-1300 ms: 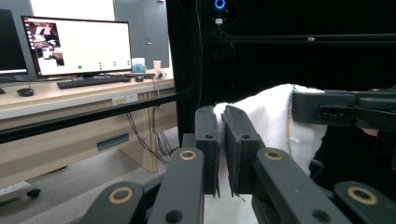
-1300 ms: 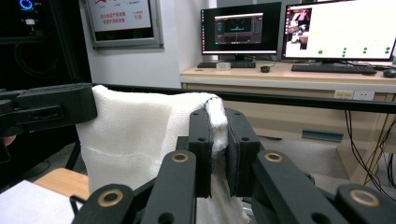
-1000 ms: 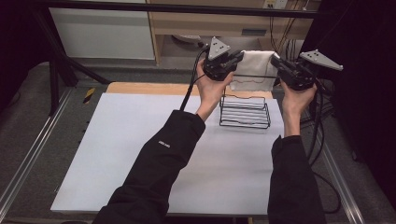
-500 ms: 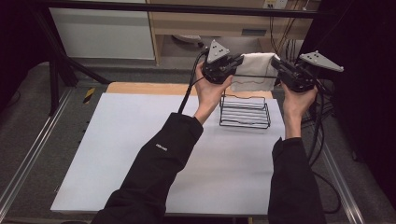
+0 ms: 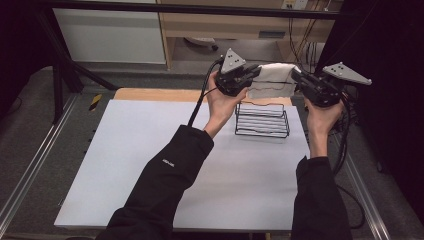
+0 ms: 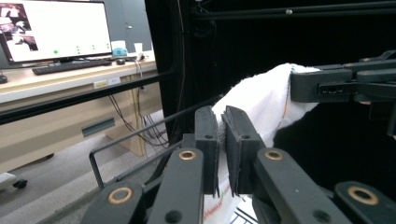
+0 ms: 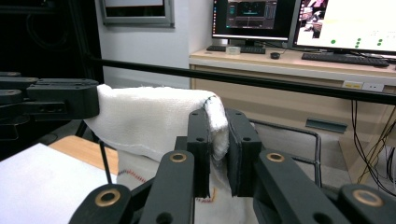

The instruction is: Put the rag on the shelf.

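**White cloth held taut between two tongs above a wire rack**

The left tongs [image 5: 256, 73] were clamped on one end of a white cloth [image 5: 272, 80], and the right tongs [image 5: 296, 76] were clamped on the other. The cloth was held stretched in the air above a black wire rack [image 5: 262, 120], which stood at the far edge of the white bench [image 5: 150, 150].

left gripper [image 5: 256, 72]: slightly higher than 1.0 s ago.
right gripper [image 5: 295, 76]: slightly higher too.
white cloth [image 5: 272, 80]: raised with both grippers, now a little farther above the wire rack [image 5: 262, 120].
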